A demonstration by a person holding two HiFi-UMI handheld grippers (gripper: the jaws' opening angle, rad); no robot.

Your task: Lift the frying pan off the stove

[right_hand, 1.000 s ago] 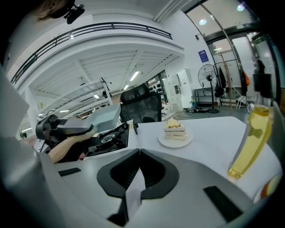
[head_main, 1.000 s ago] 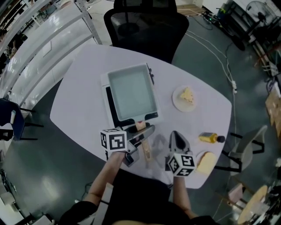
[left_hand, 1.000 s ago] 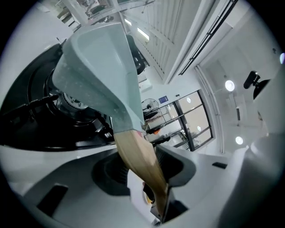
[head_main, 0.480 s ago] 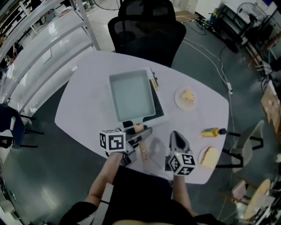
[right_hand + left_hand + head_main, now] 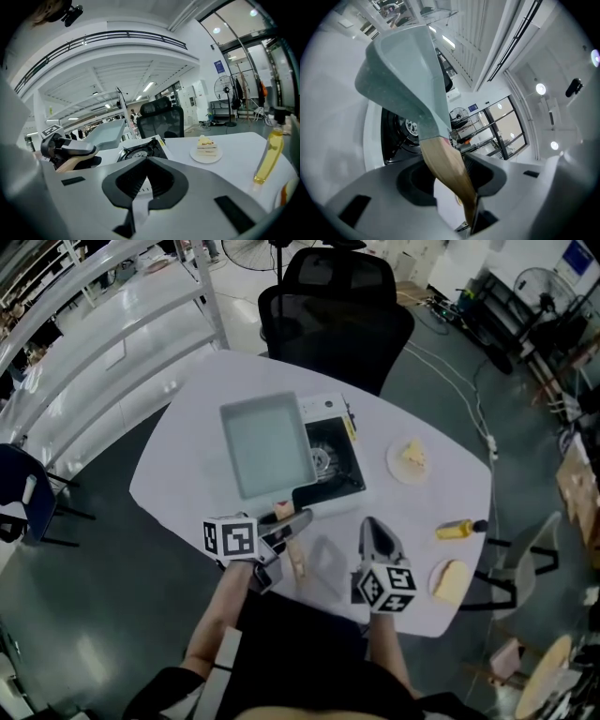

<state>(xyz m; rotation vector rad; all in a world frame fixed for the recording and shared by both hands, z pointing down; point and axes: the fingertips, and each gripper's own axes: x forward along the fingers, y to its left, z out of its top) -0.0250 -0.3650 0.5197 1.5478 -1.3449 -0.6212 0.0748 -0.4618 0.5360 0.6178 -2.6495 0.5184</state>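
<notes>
The left gripper is clenched on the wooden handle of the frying pan, its jaws pressed in from either side and the tail of the handle sticking out behind them; the pan is a square, pale grey-blue one, and it hangs in the air clear of the stove, off to the stove's left over the white table; its near edge is tipped a little, the empty inside facing up; the burner ring sits uncovered in the black top of the stove. The right gripper hovers over the near edge of the table, to the right of the handle and apart from it; its jaws are closed together with nothing between them, pointing towards the stove. Beyond it to the right a slice of cake sits on a small plate; nearer the table's right edge lies a yellow bottle, and near it a piece of bread on another plate; a black office chair stands at the far side of the table.
</notes>
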